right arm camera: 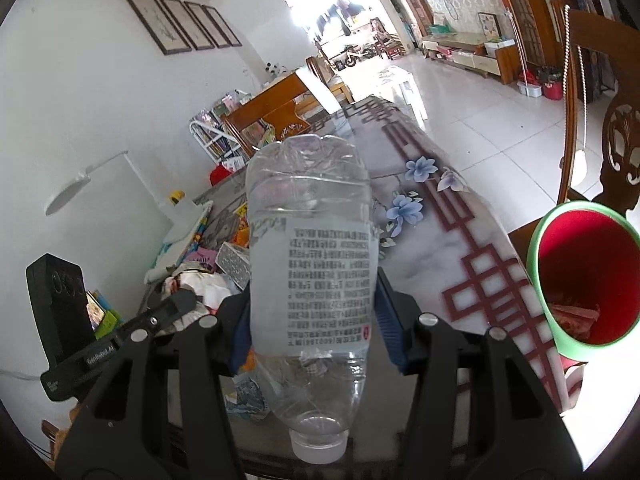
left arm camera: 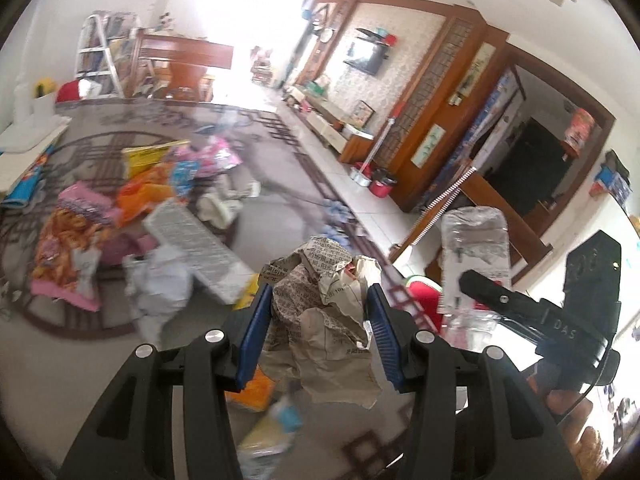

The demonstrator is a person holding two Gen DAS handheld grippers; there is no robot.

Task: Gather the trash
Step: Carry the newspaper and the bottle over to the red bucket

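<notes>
My left gripper (left arm camera: 318,320) is shut on a crumpled wad of newspaper (left arm camera: 320,304), held above the patterned table (left arm camera: 192,320). My right gripper (right arm camera: 314,312) is shut on a clear plastic bottle (right arm camera: 312,264), cap end toward the camera, base pointing away. In the left wrist view that bottle (left arm camera: 476,248) and the right gripper (left arm camera: 480,286) show at the right. A bin with a green rim and red inside (right arm camera: 584,276) stands beyond the table's right edge, some red scrap at its bottom; a piece of it (left arm camera: 424,300) shows in the left wrist view.
A heap of wrappers, bags and paper (left arm camera: 132,220) litters the table's left part. A wooden chair (right arm camera: 600,120) stands behind the bin. A white lamp (right arm camera: 68,192) and books sit at the far left edge. White tiled floor (right arm camera: 460,100) lies beyond.
</notes>
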